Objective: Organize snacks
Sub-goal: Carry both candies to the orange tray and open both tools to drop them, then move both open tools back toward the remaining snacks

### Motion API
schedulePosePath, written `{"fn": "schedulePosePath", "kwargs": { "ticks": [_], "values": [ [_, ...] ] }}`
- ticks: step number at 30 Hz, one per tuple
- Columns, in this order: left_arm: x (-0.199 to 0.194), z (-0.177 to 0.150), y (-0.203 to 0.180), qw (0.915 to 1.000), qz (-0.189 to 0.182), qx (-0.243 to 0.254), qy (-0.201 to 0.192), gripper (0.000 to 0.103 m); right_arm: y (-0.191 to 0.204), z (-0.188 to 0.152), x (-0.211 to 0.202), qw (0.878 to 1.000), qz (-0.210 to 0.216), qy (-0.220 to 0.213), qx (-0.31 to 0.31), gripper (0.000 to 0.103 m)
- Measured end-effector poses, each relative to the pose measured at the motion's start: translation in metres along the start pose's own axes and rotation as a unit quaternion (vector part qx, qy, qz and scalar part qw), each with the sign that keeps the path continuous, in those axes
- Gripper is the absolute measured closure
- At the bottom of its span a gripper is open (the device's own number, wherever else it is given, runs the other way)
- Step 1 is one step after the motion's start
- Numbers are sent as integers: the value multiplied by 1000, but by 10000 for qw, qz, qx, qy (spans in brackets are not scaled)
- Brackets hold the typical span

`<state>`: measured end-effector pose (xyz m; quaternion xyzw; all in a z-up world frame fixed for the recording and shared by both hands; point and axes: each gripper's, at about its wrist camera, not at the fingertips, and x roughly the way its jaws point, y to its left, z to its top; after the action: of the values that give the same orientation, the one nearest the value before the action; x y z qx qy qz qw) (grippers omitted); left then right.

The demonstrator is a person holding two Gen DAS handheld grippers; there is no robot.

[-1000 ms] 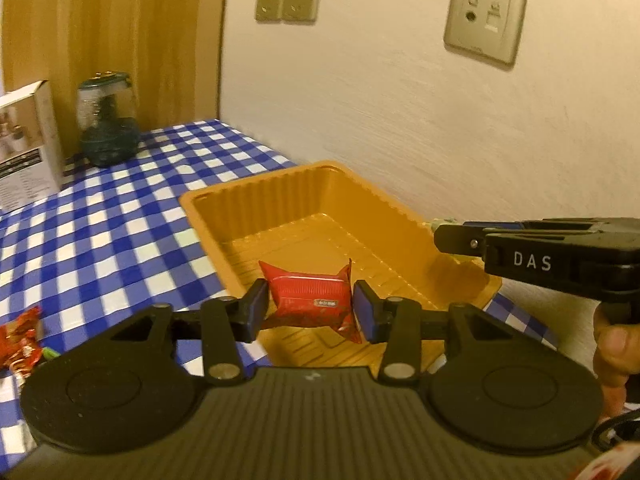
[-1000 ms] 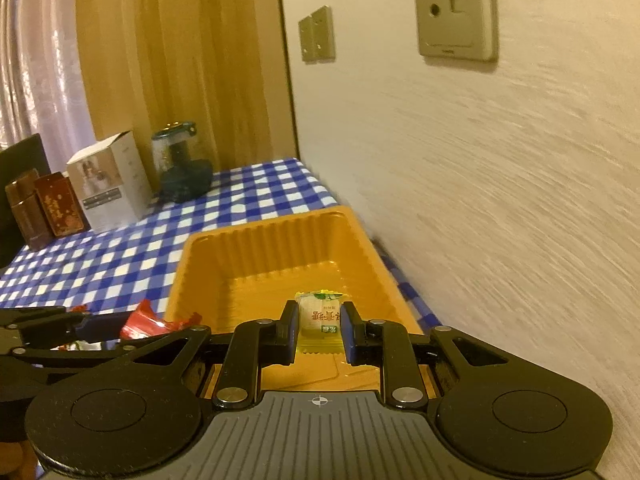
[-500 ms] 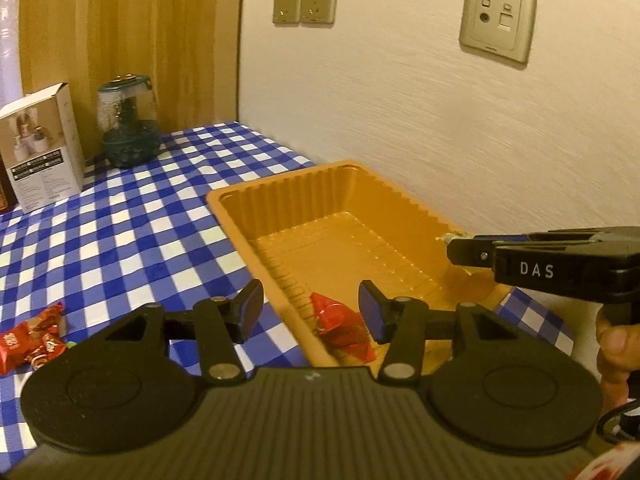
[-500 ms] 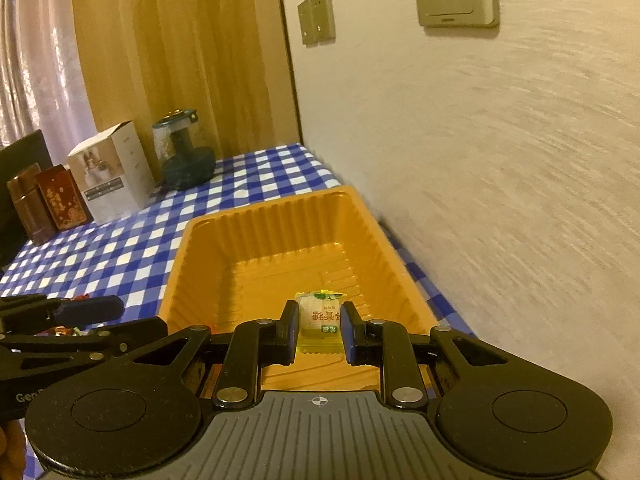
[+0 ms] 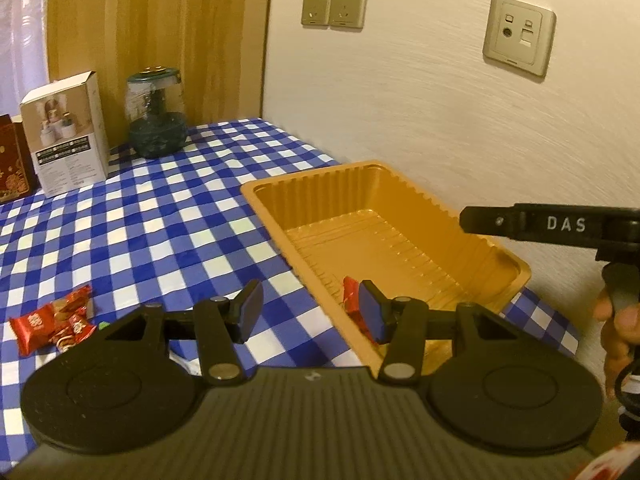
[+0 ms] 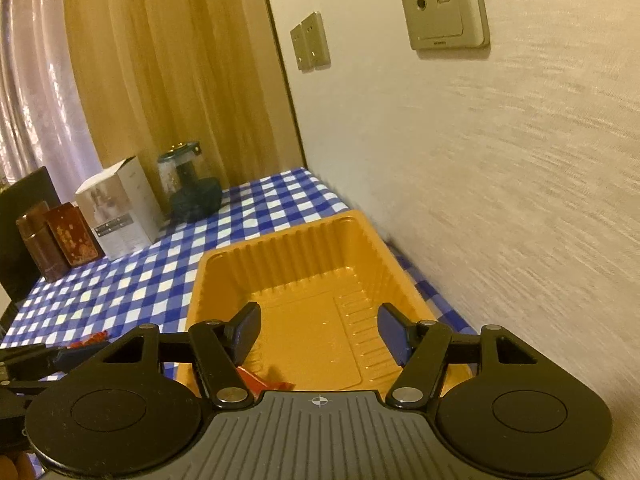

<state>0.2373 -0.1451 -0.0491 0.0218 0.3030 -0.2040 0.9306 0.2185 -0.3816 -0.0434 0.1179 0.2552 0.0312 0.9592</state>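
Red snack (image 5: 351,299) now in tray (image 5: 404,188) (left jaws open, empty; right jaws opening, empty).

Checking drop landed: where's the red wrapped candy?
Left wrist view: red wrapped candy lies inside the orange plastic tray, near end, beside its left wall.

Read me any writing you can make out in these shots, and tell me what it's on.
"DAS": white letters on the right tool's black finger.
White box: dark label strips, print too small to read.
Red candy wrappers on the checked cloth: light characters, too blurred to read.
Wall socket plate: small mark, unreadable.
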Motion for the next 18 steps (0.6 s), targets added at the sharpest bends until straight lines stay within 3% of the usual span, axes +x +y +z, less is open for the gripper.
{"fn": "schedulePosePath", "kwargs": {
  "ticks": [18],
  "values": [
    [-89,-9,19,9987,395,-173,-257,52,54,3,-69,9990,274,-241,-239,38]
  ]
}}
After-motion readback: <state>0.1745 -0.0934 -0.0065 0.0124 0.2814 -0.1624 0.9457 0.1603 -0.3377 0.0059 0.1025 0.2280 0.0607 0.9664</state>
